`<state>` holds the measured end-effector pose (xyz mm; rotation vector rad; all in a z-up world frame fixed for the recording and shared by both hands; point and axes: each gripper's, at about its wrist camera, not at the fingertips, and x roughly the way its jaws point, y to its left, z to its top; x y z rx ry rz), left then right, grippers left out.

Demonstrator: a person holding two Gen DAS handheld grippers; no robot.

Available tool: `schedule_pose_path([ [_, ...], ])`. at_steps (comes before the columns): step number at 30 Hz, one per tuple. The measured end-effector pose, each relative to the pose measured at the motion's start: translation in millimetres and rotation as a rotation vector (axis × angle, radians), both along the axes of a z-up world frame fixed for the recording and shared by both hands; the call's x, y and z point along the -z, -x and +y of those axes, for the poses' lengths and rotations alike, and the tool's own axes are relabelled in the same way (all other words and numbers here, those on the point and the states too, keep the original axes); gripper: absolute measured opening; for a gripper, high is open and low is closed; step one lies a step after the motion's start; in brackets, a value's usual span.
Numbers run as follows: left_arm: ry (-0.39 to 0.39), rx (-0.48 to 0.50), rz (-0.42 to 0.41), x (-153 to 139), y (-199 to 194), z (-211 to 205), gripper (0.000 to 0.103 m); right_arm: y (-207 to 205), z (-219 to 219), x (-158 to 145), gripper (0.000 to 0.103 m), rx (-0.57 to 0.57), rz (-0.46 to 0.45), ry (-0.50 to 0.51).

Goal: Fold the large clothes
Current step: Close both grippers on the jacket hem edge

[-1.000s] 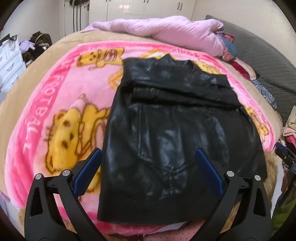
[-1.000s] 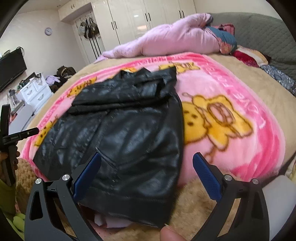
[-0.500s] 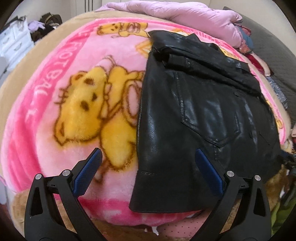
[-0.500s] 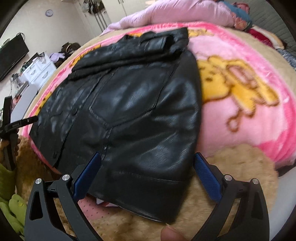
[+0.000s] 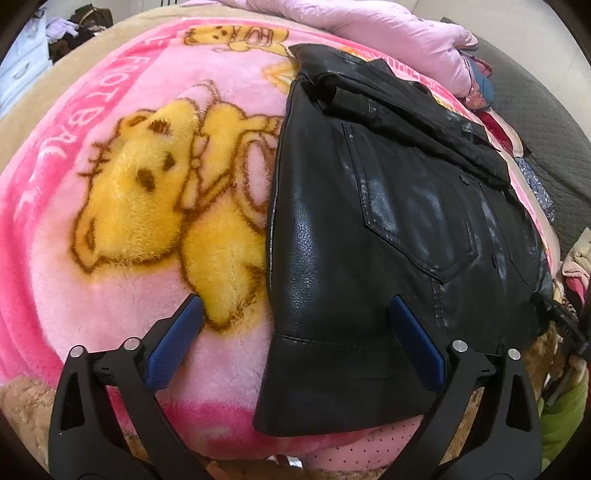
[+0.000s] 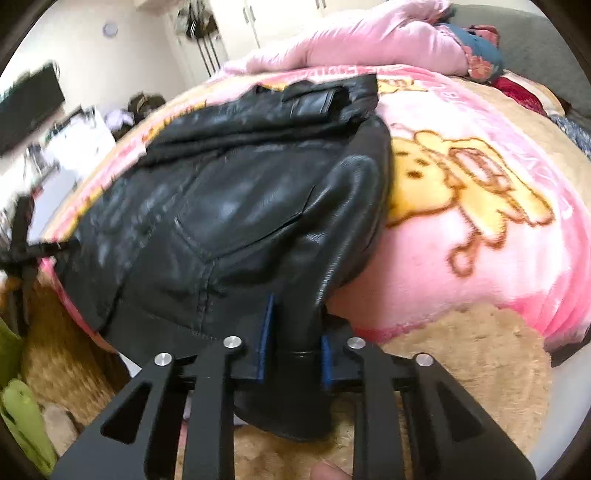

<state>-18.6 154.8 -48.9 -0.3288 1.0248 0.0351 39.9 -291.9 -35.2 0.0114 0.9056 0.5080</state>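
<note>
Pink and fuzzy, a big blanket (image 5: 110, 258) with yellow cartoon bears covers the bed, and a tan blanket (image 6: 461, 354) shows at its near edge. A black leather jacket (image 5: 369, 240) lies flat on the pink blanket, filling the middle and right of the left wrist view and the middle and left of the right wrist view. Its collar end points to the top of the frame and its hem lies at the bottom, near the bed's edge. A pale pink quilt (image 5: 369, 33) is bunched up at the top of the frame, beyond the jacket. The left gripper (image 5: 295, 317) has its blue fingers (image 5: 173, 343) spread wide but closing a little; the jacket's lower left corner lies between them, and the pads do not press on it. The right gripper (image 6: 293, 332) is closing, and its fingers (image 6: 266, 332) pinch a bunched fold of the jacket's lower right edge, which stands up between the pads. A white dresser (image 5: 22, 62) sits in the upper left corner of the left wrist view.
</note>
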Motion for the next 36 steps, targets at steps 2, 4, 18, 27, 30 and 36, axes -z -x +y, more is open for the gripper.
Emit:
schedule_pose_path([
  [2,-0.032,0.014,-0.010,-3.0,1.1,-5.5,0.079,1.6,-6.2,-7.6,0.013,0.001,-0.027,-0.051],
  [4,-0.051,0.024,-0.016,-5.0,0.8,-9.6,0.071,4.3,-9.0,-16.2,0.010,-0.008,-0.064,-0.115],
  [18,0.026,0.041,-0.123,-25.2,9.5,-14.9,0.008,8.1,-21.3,-47.5,0.009,0.070,-0.195,-0.231],
  [27,0.099,0.042,-0.301,-80.8,-1.1,-7.0,0.007,-1.8,-23.9,-68.5,0.009,0.083,-0.251,-0.298],
  [30,0.100,0.046,-0.345,-99.0,-12.6,-6.0,0.007,-16.5,-25.7,-81.7,0.009,0.093,-0.254,-0.336],
  [36,0.072,0.046,-0.422,-135.0,-45.4,-3.2,0.007,-51.7,-25.3,-109.1,0.009,0.137,-0.273,-0.396],
])
